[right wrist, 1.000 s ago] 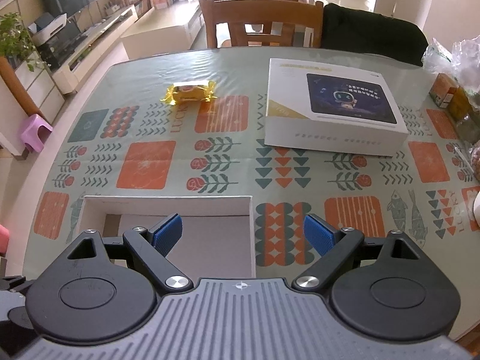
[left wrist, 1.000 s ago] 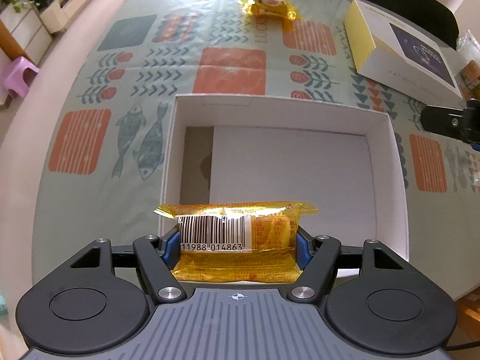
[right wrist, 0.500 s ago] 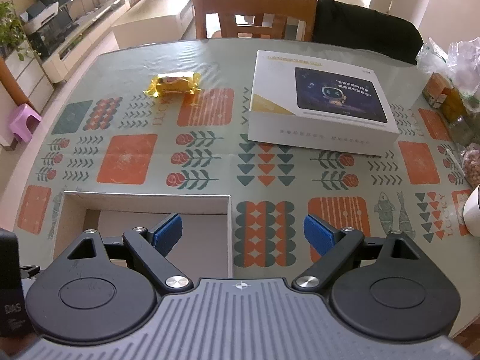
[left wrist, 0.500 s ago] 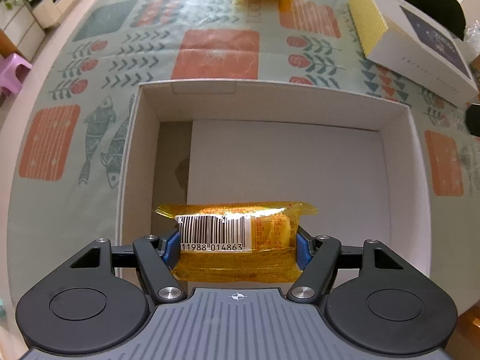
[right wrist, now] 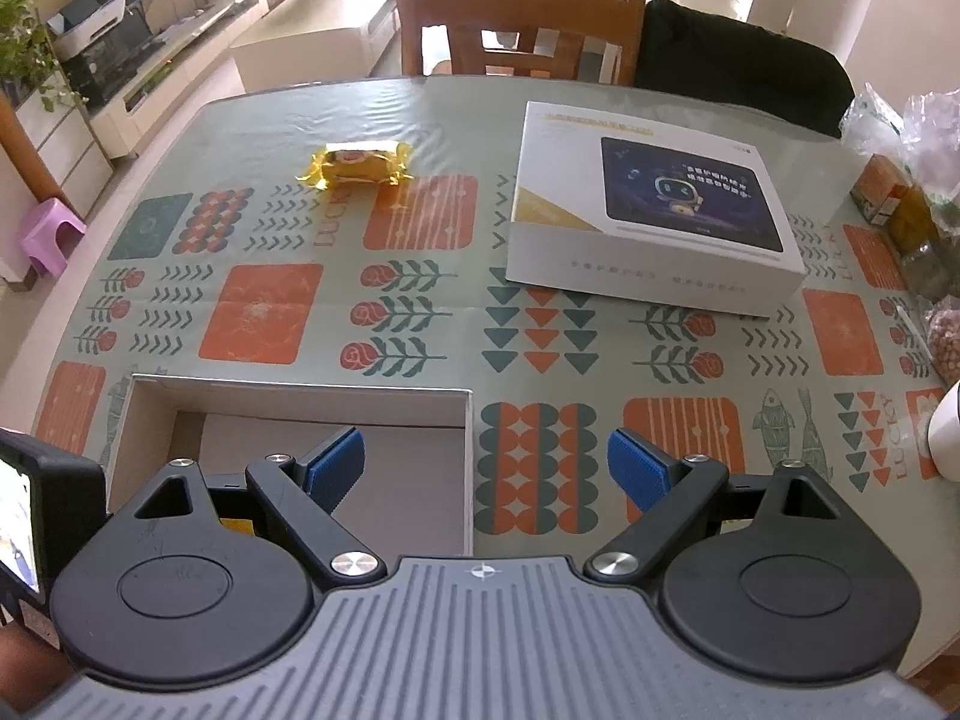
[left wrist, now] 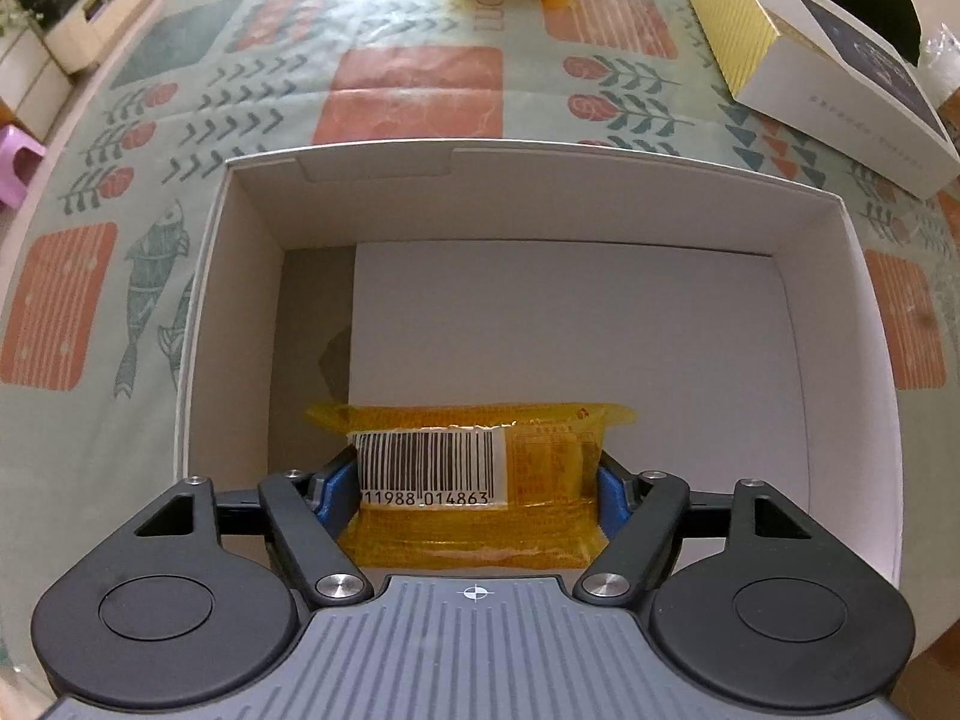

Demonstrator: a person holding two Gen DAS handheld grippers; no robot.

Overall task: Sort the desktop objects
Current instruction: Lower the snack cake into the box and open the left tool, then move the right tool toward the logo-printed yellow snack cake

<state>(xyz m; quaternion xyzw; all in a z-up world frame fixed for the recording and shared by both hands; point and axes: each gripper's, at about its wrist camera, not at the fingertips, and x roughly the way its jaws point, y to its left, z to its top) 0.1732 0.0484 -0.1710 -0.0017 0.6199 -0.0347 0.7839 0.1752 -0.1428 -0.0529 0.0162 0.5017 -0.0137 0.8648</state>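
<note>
Yellow wrapping filled the left gripper, whose blue pads pressed both ends of a snack packet. The packet lay crosswise between the jaws, held over the near part of the open white box, at about 6 o'clock inside its walls; whether it touched the box floor could not be told from this angle. A white barcode label faced up, reading "11988 014863" along its lower edge, with fine orange print beside it too small to read.

The right gripper held nothing, its jaws spread wide over the patterned tablecloth, with its left pad above the box's right corner. A second yellow packet lay on the table at 11 o'clock, well apart from the box. A flat white carton with a robot picture on its lid sat at 1 o'clock; its lettering was blurred. The word "LUCKY" was printed on the cloth just below the far packet and again at the right edge. A wooden chair stood at 12 o'clock beyond the table.
</note>
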